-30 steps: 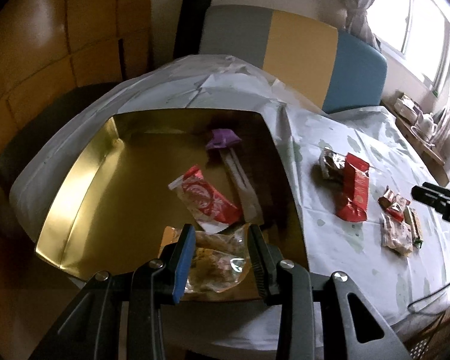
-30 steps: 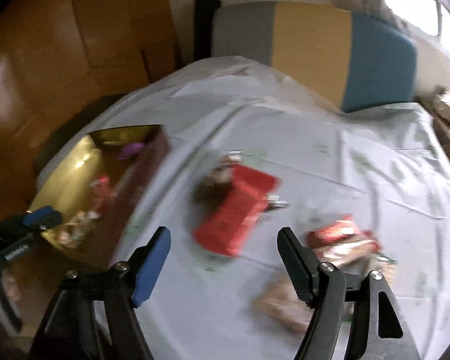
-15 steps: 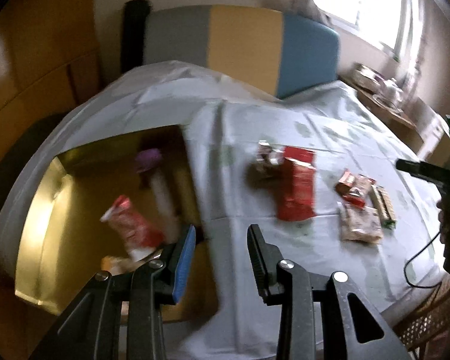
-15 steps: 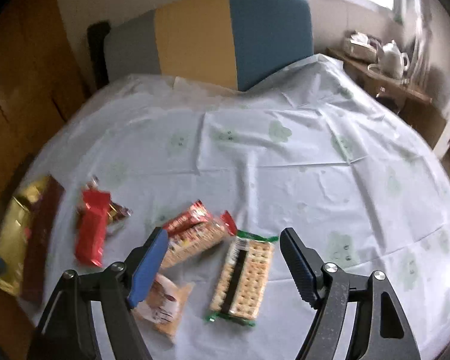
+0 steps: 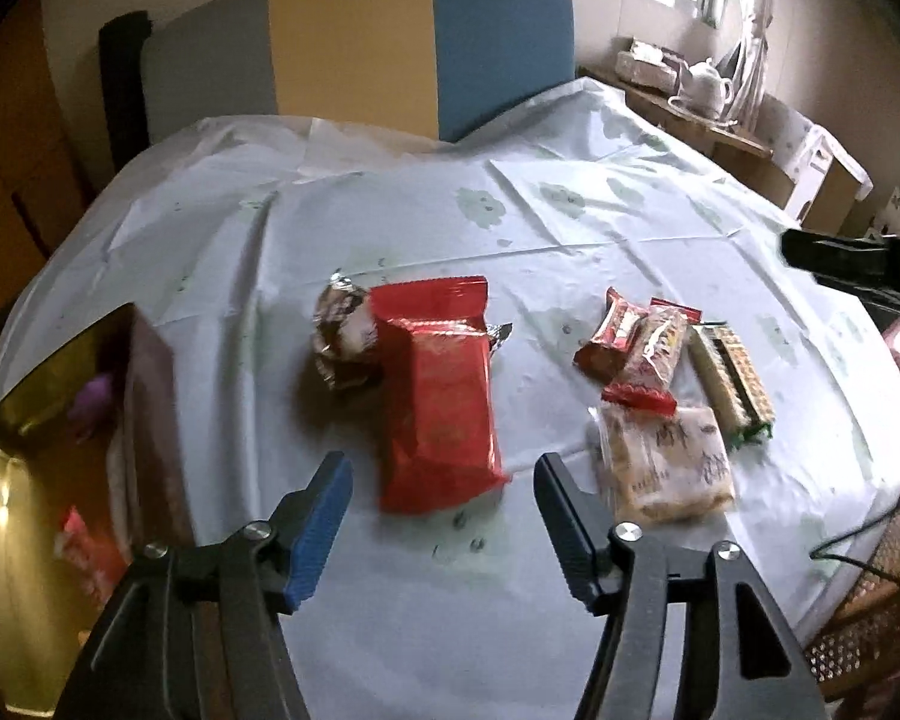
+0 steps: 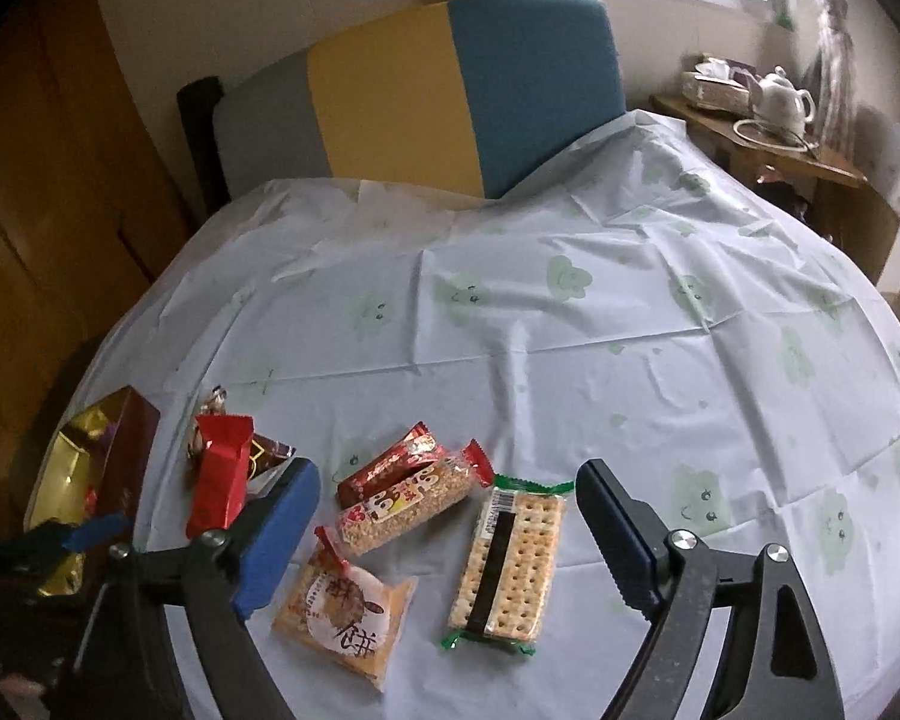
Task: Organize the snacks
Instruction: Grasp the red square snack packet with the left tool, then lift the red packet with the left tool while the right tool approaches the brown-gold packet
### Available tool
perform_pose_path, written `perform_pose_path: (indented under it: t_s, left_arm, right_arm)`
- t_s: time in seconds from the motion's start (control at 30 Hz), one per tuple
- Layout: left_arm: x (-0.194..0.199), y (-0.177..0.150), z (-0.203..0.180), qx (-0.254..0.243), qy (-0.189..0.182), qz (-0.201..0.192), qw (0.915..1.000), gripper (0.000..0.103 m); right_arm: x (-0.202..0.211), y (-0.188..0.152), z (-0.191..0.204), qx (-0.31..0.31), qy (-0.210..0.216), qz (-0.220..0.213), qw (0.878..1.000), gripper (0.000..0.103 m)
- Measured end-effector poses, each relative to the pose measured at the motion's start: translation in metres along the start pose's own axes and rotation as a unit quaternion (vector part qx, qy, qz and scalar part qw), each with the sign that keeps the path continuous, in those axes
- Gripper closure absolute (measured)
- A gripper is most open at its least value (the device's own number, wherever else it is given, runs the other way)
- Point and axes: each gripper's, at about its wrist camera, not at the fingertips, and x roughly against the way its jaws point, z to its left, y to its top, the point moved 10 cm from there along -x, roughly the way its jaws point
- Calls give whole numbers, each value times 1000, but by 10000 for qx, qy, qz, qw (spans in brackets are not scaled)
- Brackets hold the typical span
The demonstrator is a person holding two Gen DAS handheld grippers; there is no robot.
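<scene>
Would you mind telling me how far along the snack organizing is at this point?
Partly done: the gold box already holds a few snacks, blurred here. Nothing is in hand; the left gripper and right gripper are both open and empty. Still on the tablecloth: the large red pack, foil snack, cracker pack, round cake packet and two bars.

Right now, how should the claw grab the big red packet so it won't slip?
Grip the red packet across its narrow middle, coming straight down from above. It lies flat on the table, long and slim, its near end pointing at the open left claw. The long sides look free lower down; a foil snack touches the far left corner, so probably stay clear of that end.
</scene>
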Motion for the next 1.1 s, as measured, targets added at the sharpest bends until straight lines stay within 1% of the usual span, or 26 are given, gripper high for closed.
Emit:
perform_pose_path:
  t_s: [0.07,0.13,0.37,0.4,0.43,0.47,0.53,0.63,0.77,0.87,0.97,1.1]
  left_arm:
    - [-10,4,0,-13,53,70,10000,29]
    - [-19,7,-4,-42,23,127,9999,25]
    - [-51,17,-1,-10,163,286,9995,25]
    - [-55,17,-1,15,136,311,9994,29]
    - [-58,16,0,62,79,335,9994,51]
    - [-61,13,1,154,15,394,9991,59]
    - [-58,13,1,207,-66,319,9993,63]
    - [-43,8,-2,164,-187,111,9996,63]
    - [-16,-10,-5,112,-246,-45,9996,63]
    - [-1,-29,-10,8,-313,-53,9995,63]
    - [11,-46,-14,-77,-336,-75,9994,63]
    - [18,-65,-14,-107,-353,-63,9993,63]
  right_arm:
    - [1,1,-3,-80,1,-13,10000,15]
    - [3,3,-5,-140,10,-48,9999,15]
    - [5,6,-8,-278,58,-88,9996,14]
    - [5,6,-7,-272,64,-87,9996,14]
    - [5,6,-7,-261,66,-87,9996,14]
    - [5,6,-7,-253,65,-89,9996,14]
    - [5,7,-7,-244,50,-107,9996,14]
    - [6,8,-10,-253,-3,-150,9996,14]
    - [8,11,-18,-410,-56,-211,9989,14]
    - [5,10,-22,-477,-65,-155,9987,14]
    - [4,8,-20,-383,-133,-131,9991,14]
    - [1,5,-18,-288,-178,-80,9994,14]
